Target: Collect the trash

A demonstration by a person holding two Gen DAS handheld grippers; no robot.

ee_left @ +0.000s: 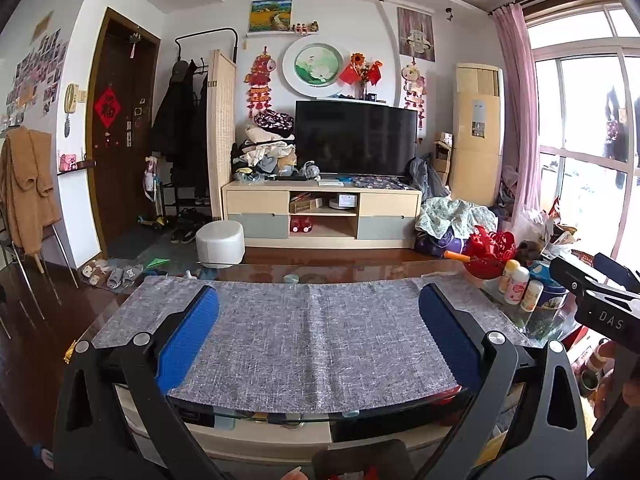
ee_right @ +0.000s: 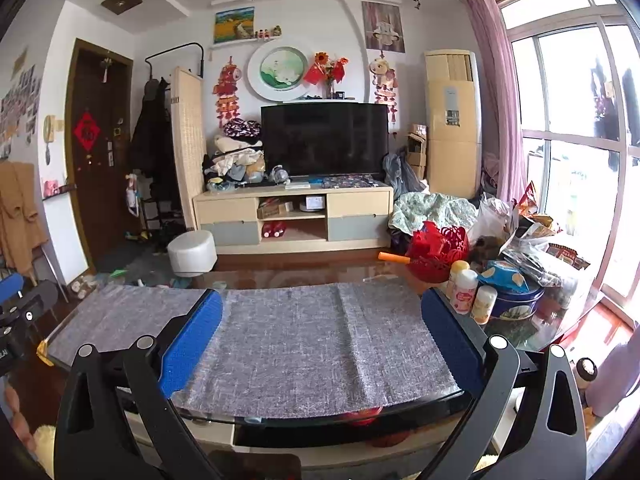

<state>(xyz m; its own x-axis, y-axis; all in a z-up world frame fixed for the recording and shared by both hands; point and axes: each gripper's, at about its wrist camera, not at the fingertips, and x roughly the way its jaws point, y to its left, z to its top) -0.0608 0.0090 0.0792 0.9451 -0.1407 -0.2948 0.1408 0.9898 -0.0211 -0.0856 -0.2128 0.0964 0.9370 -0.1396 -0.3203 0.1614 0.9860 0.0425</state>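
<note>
My left gripper (ee_left: 319, 300) is open and empty, held above a grey cloth mat (ee_left: 312, 332) on a glass-topped table. My right gripper (ee_right: 322, 304) is also open and empty above the same mat (ee_right: 320, 340). The right gripper's body shows at the right edge of the left wrist view (ee_left: 596, 300); the left gripper's body shows at the left edge of the right wrist view (ee_right: 16, 320). No trash lies on the mat. Crumpled plastic bags and snack wrappers (ee_right: 532, 240) are piled at the table's right end.
A red basket (ee_right: 438, 250), three small white bottles (ee_right: 466, 290), a blue tin (ee_right: 516, 300) and an orange tube (ee_right: 394, 257) crowd the table's right end. A white stool (ee_right: 192, 252), slippers (ee_left: 116, 274) and a TV cabinet (ee_right: 292, 216) lie beyond.
</note>
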